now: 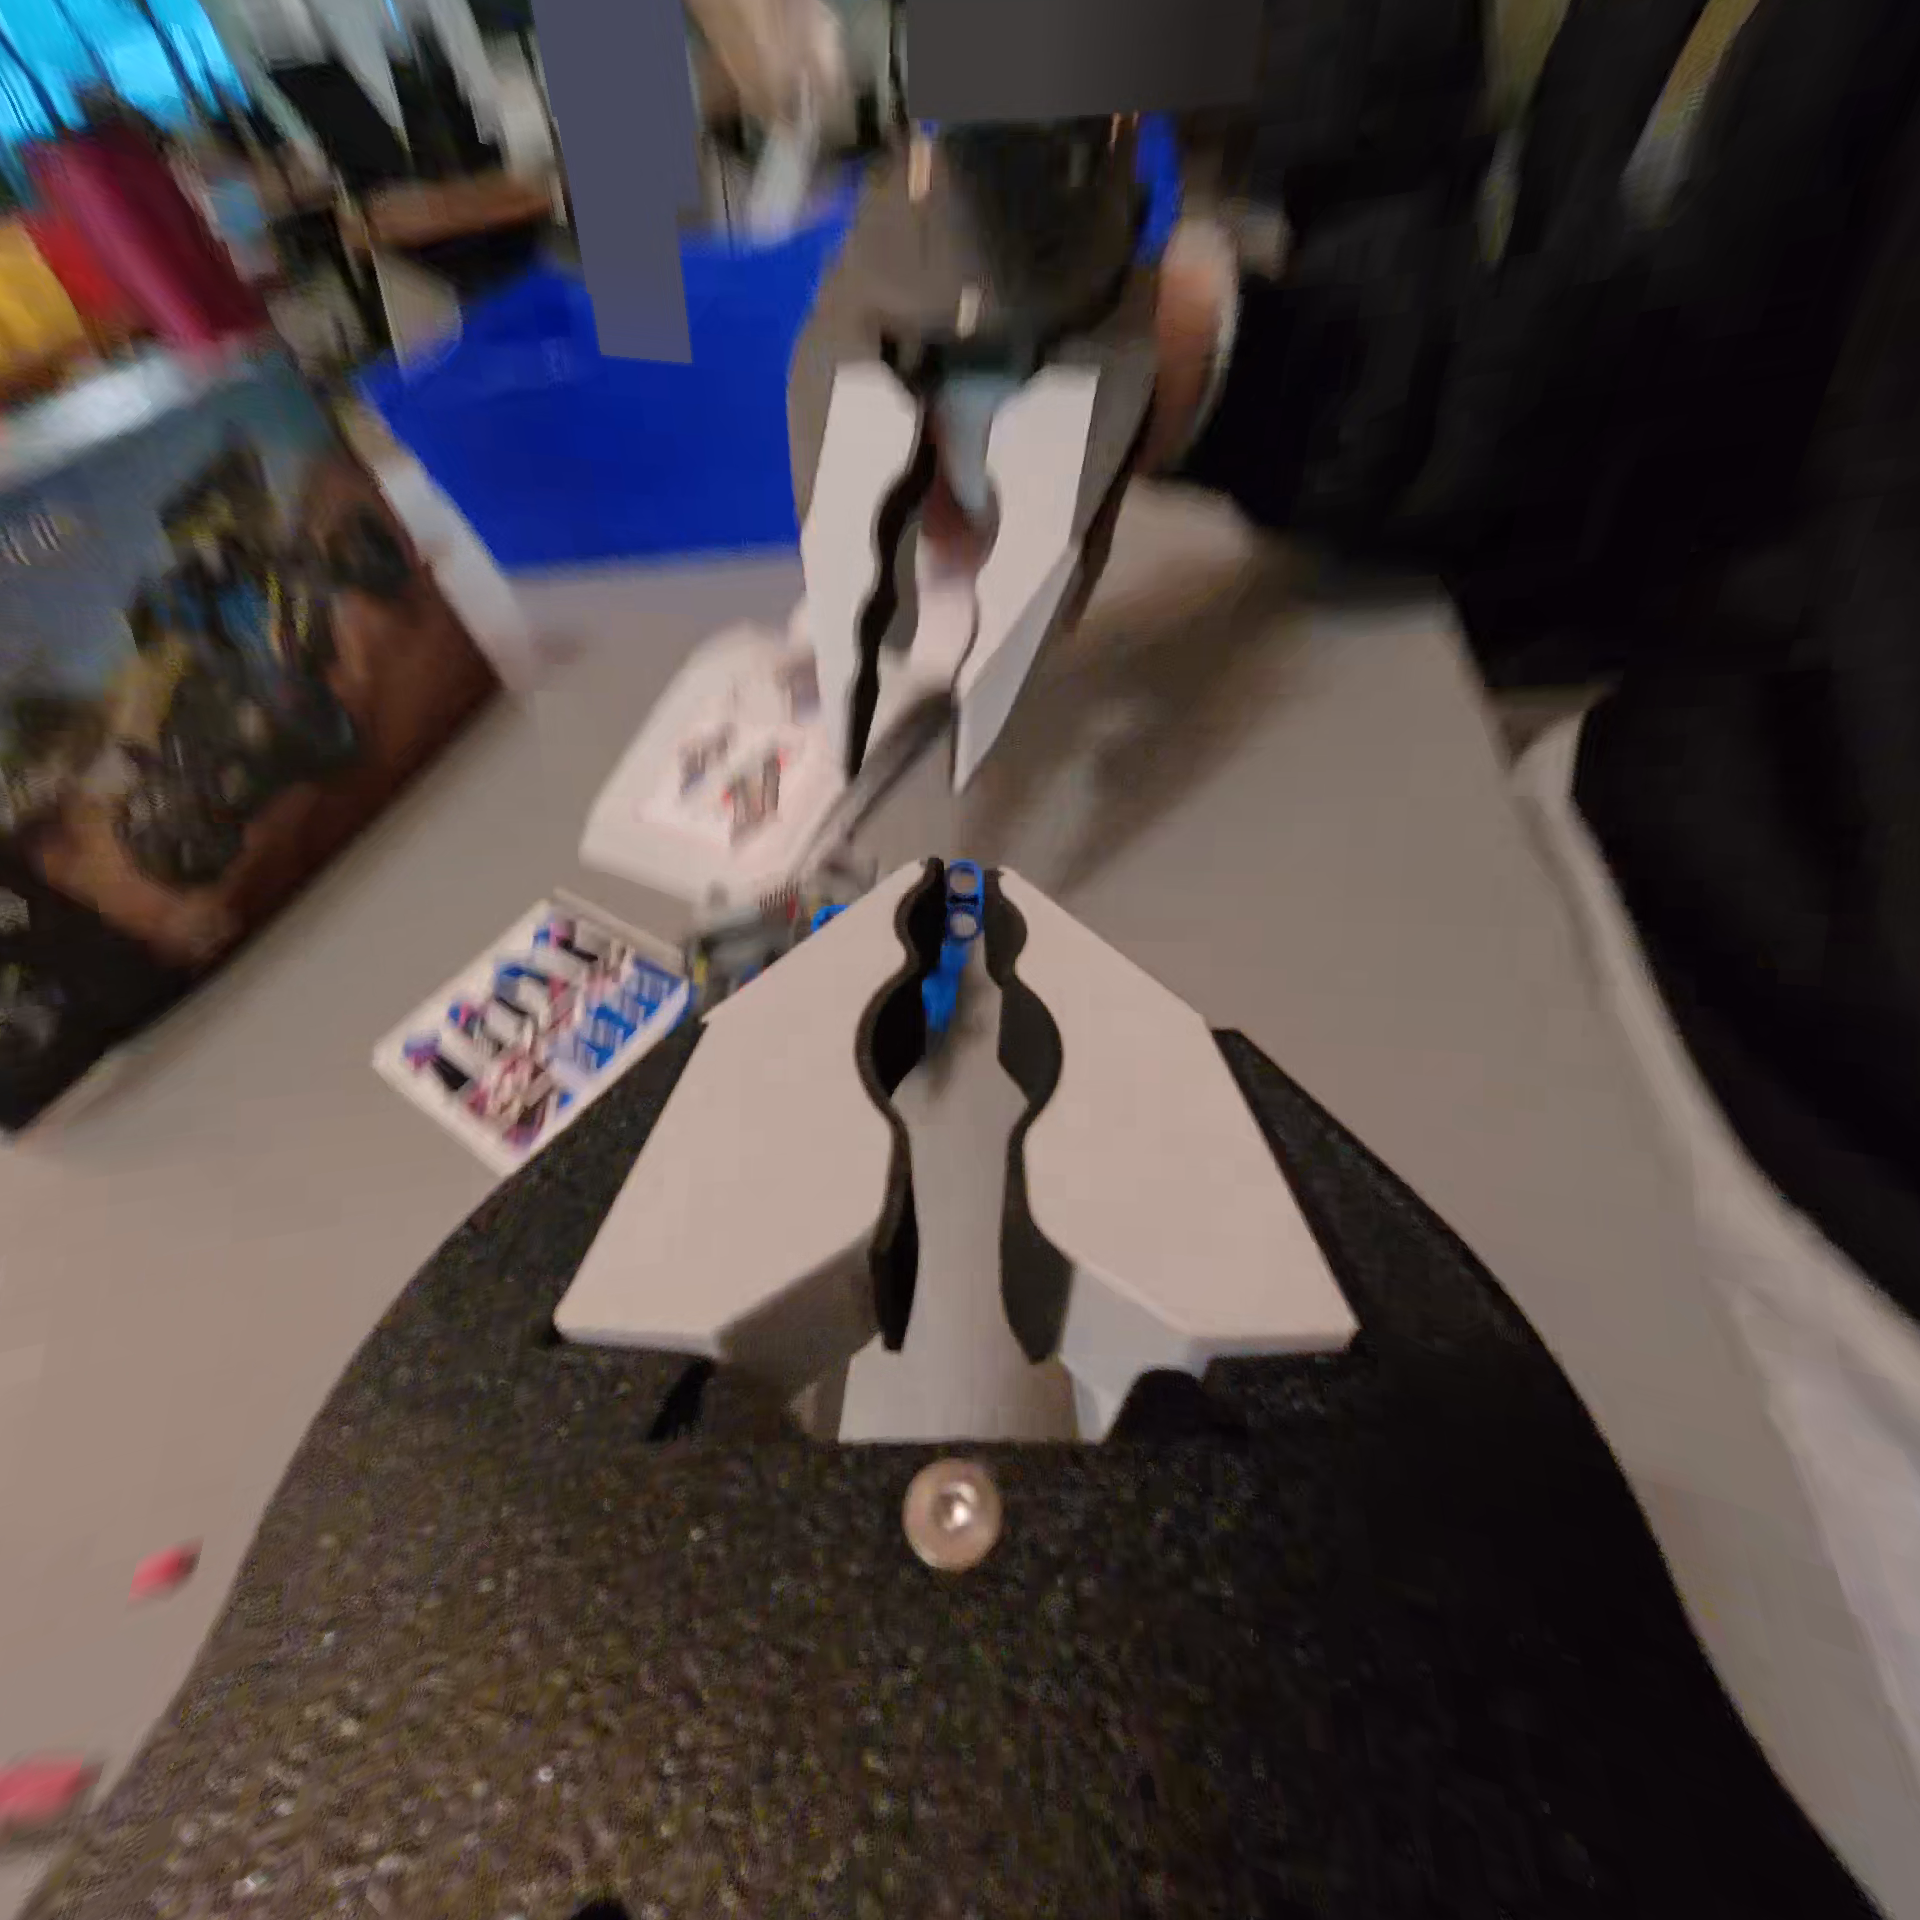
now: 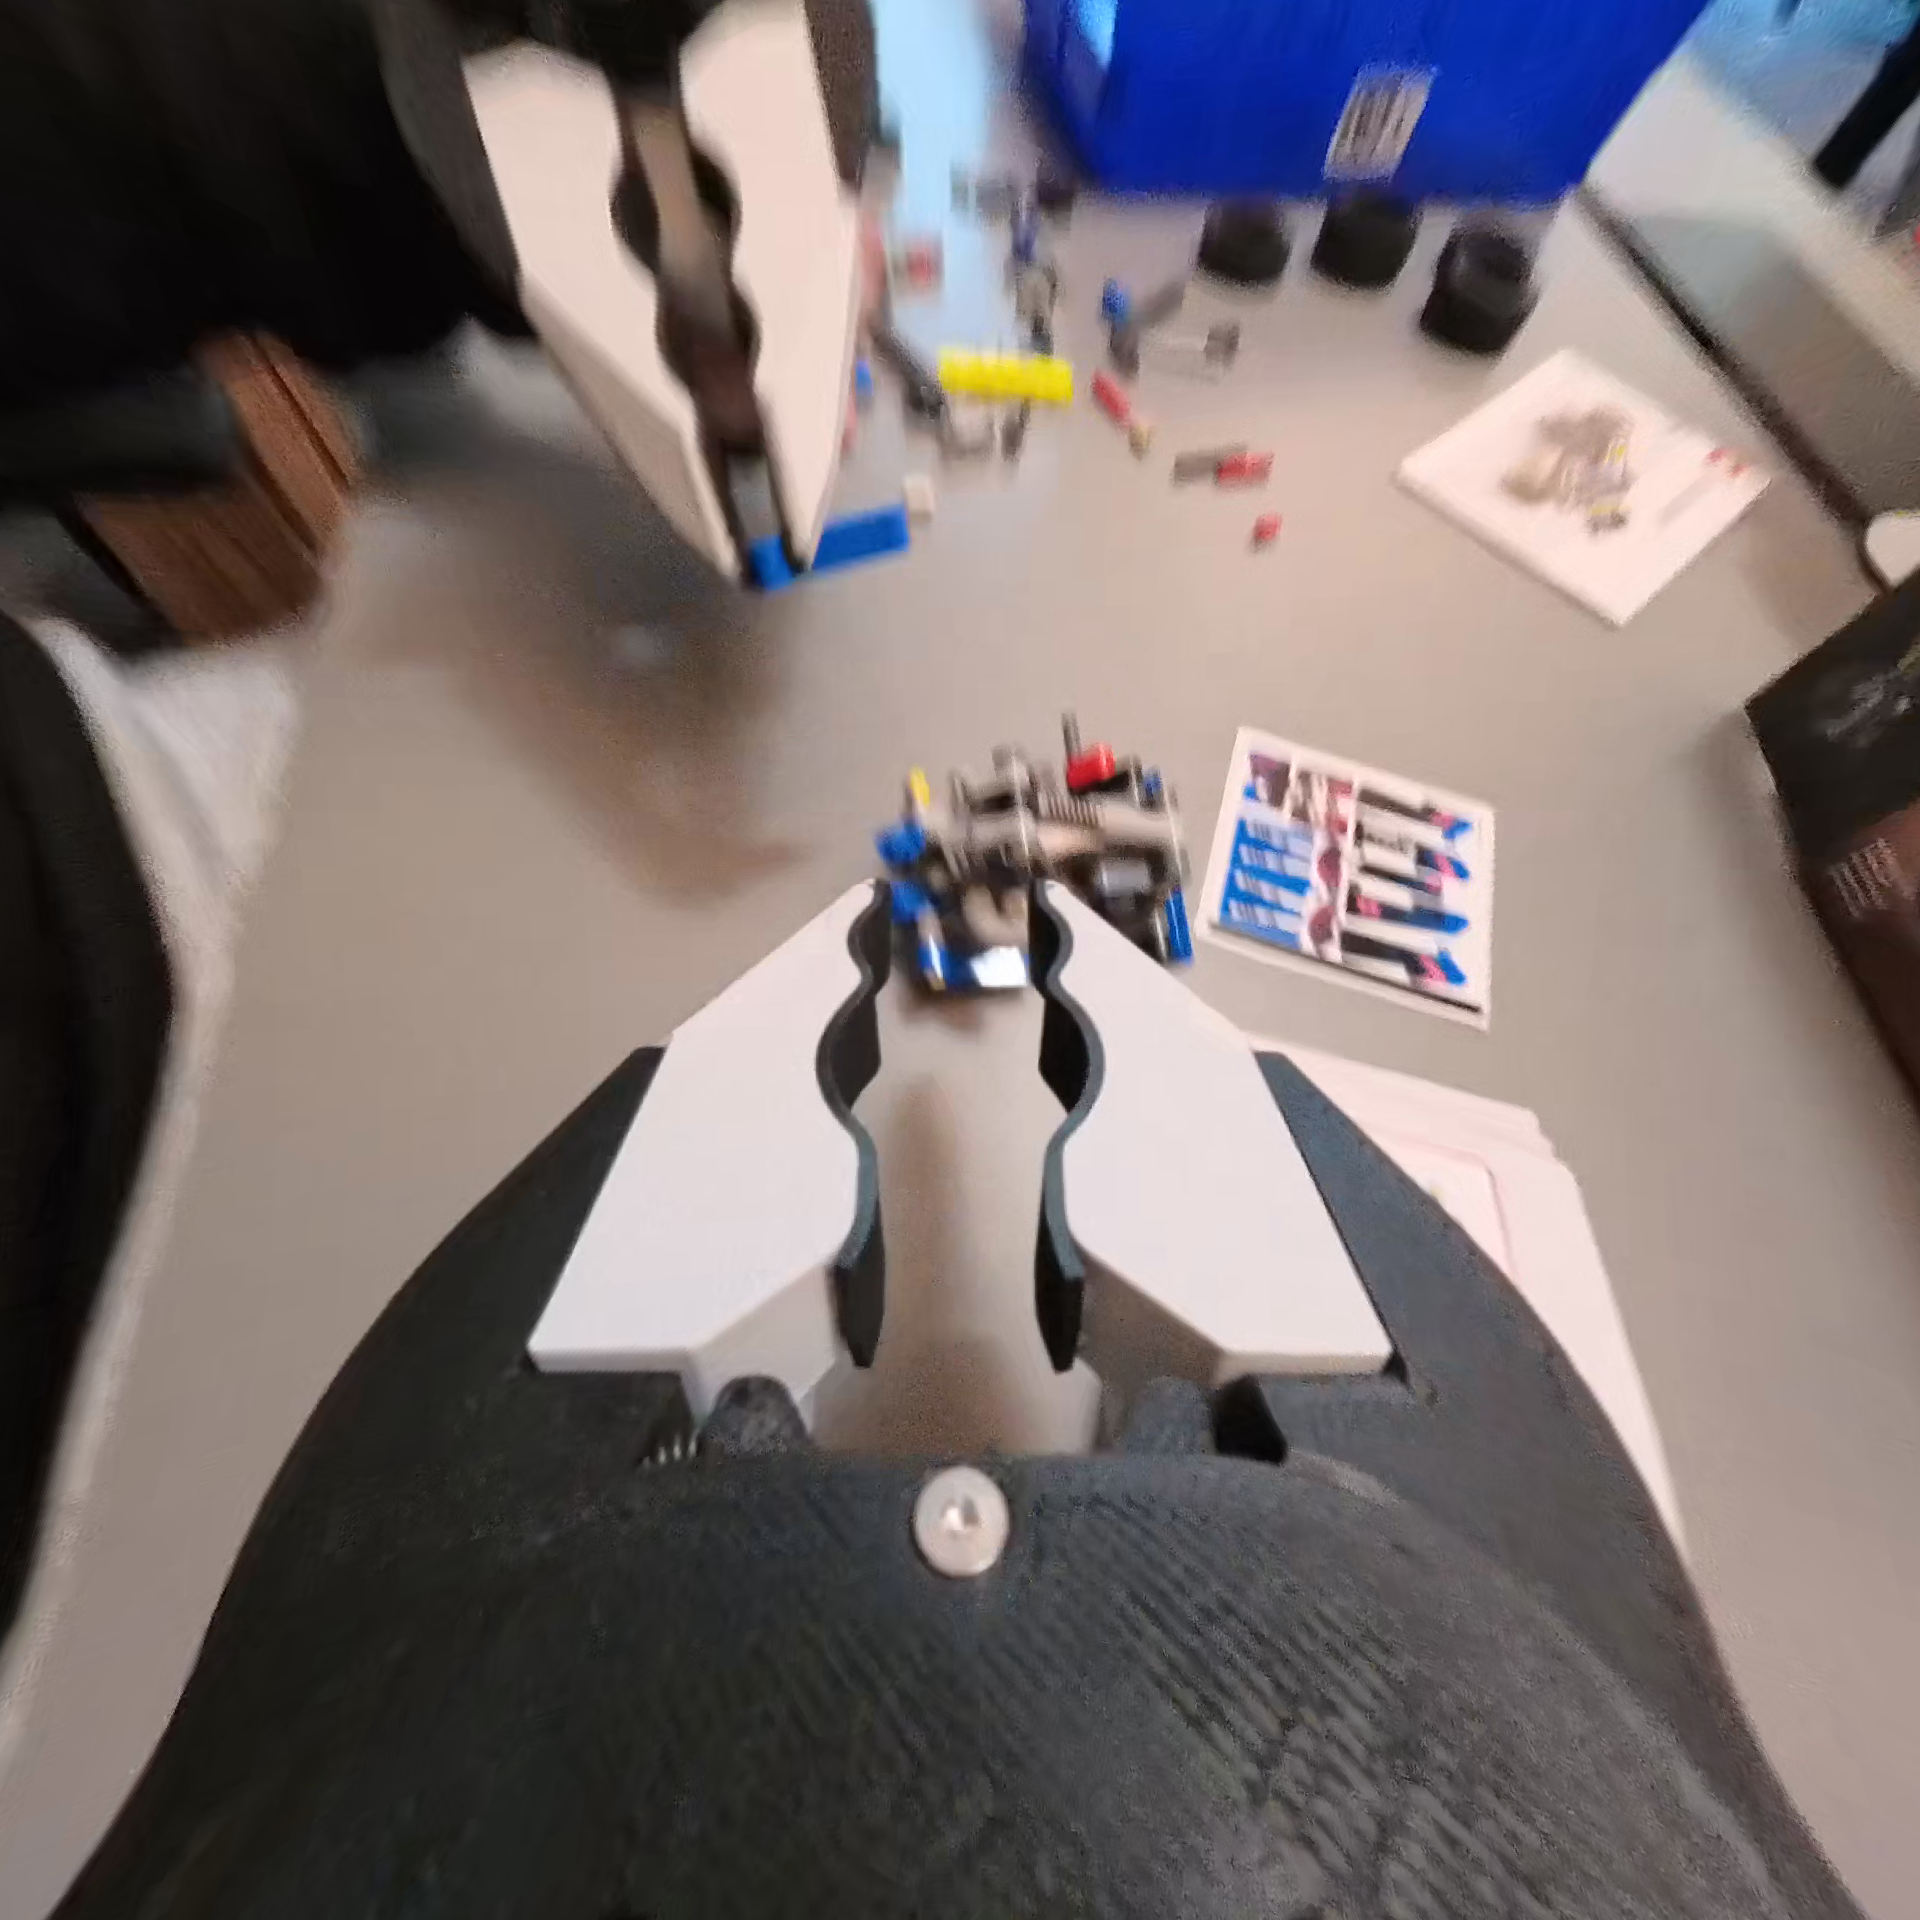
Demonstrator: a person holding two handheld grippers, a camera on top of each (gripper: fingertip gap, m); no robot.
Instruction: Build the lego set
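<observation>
My left gripper (image 1: 961, 881) is shut on a small blue lego beam (image 1: 958, 935) with round holes, held above the grey table. It also shows in the right wrist view (image 2: 774, 535), top left, with the blue beam (image 2: 831, 551) at its tips. My right gripper (image 2: 958, 914) is open, its tips just short of a partly built grey, blue and red lego assembly (image 2: 1039, 842) on the table. In the left wrist view the right gripper (image 1: 909, 764) hangs above and beyond my left tips; the assembly (image 1: 748, 935) is mostly hidden behind my left finger.
A sticker sheet (image 2: 1351, 894) lies right of the assembly. Loose pieces, with a yellow beam (image 2: 1003, 374), and black tyres (image 2: 1361, 244) lie farther back by a blue bin (image 2: 1330, 94). A booklet (image 2: 1579, 478) lies far right. The set's box (image 1: 208, 707) stands at left. Spacing between my two grippers at the tips: around 7 centimetres.
</observation>
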